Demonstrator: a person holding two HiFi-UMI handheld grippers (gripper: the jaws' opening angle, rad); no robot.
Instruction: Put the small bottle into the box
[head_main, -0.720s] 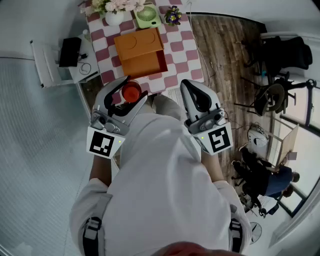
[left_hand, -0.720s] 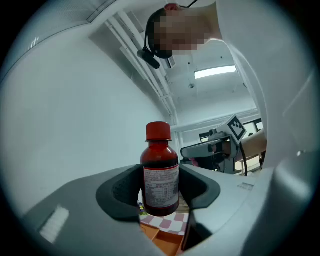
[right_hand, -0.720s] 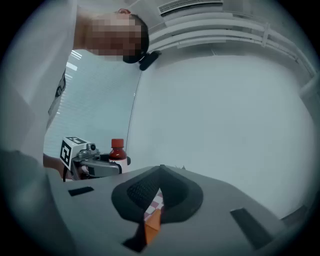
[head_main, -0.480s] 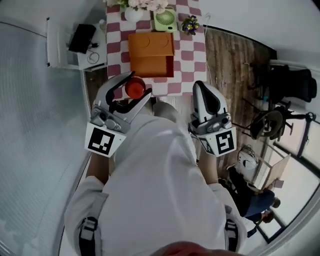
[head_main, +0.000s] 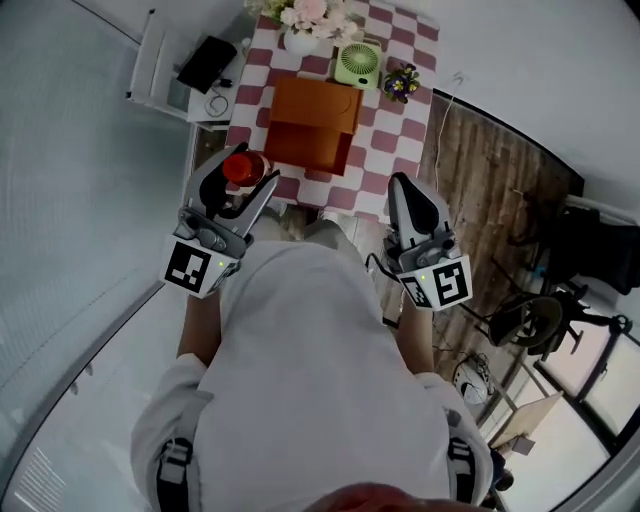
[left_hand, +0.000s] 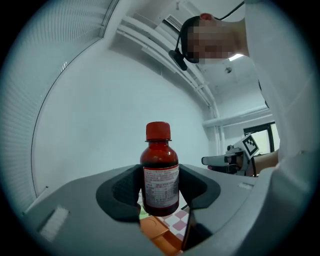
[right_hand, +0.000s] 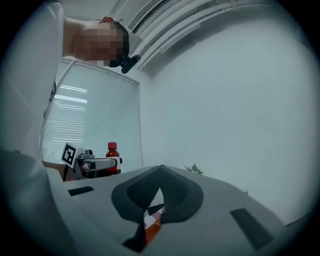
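Left claw (head_main: 243, 172) has the small bottle (head_main: 237, 166) pinched between its 2 jaws. In the left gripper view the dark pads press on either side of the labelled body, and the bottle stands upright with its red cap on top. It's brown, with a white printed label whose print is too small to read.

From the head view, the bottle is up in the air in the claw, showing just beside the near left corner of the orange box (head_main: 315, 120), not inside it. The box lies on the red-and-white checked counter (head_main: 395, 150). Under the bottle, the left gripper view catches a slice of orange box and checked cloth.

Over on the other side, the right claw (head_main: 399, 183) has its jaws pressed together, tips meeting, with nothing between them. It sits at the counter's near edge, right of the box and well apart from the left claw.

At the far end of the counter are a green fan (head_main: 357, 65), a white vase of flowers (head_main: 303, 22) and 1 small purple plant (head_main: 401, 82).
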